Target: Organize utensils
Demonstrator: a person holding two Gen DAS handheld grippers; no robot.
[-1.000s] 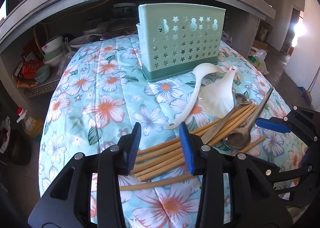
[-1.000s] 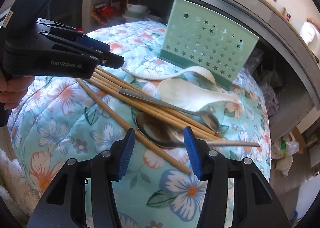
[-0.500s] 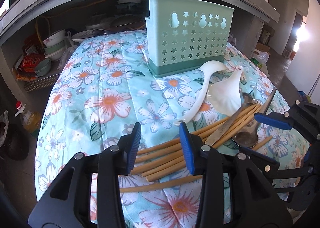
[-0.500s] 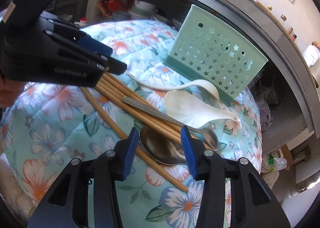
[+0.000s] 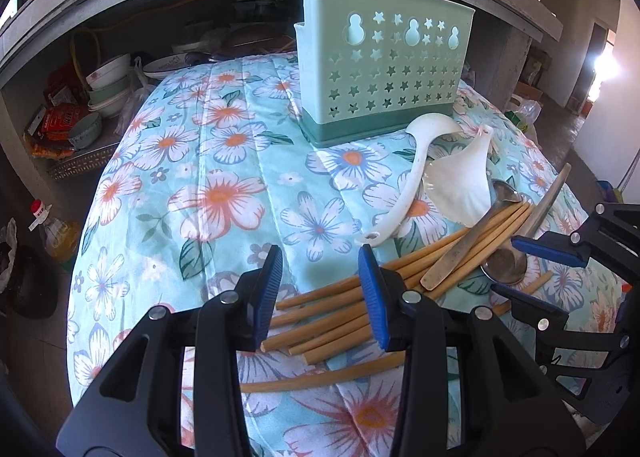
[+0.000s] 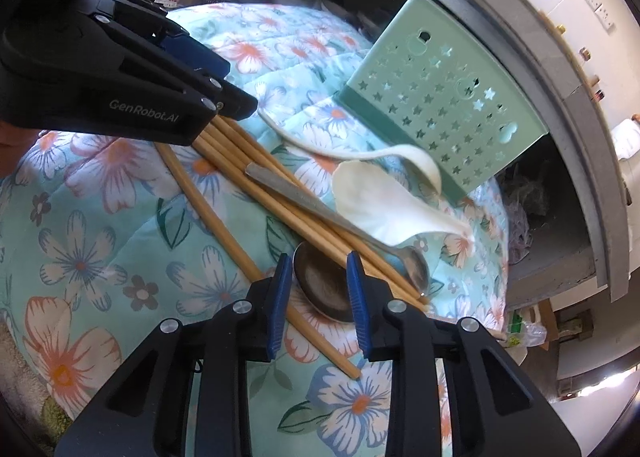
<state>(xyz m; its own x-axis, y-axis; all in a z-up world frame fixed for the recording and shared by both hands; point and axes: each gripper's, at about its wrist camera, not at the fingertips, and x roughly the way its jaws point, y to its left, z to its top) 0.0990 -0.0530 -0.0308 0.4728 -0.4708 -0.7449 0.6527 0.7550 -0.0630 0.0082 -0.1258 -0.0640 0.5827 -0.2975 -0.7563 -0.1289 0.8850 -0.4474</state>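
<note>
Jaws of left gripper spread wide, gripping nothing, poised over near ends of bamboo chopsticks. Right gripper jaws also parted, empty, straddling bowl of large metal spoon, one chopstick running beneath. Smaller metal spoon lies across chopstick bundle. Two white plastic spoons touching, just beyond pile. Mint-green perforated utensil holder upright behind them. All resting on floral cloth covering table. Bowls on shelf behind.
</note>
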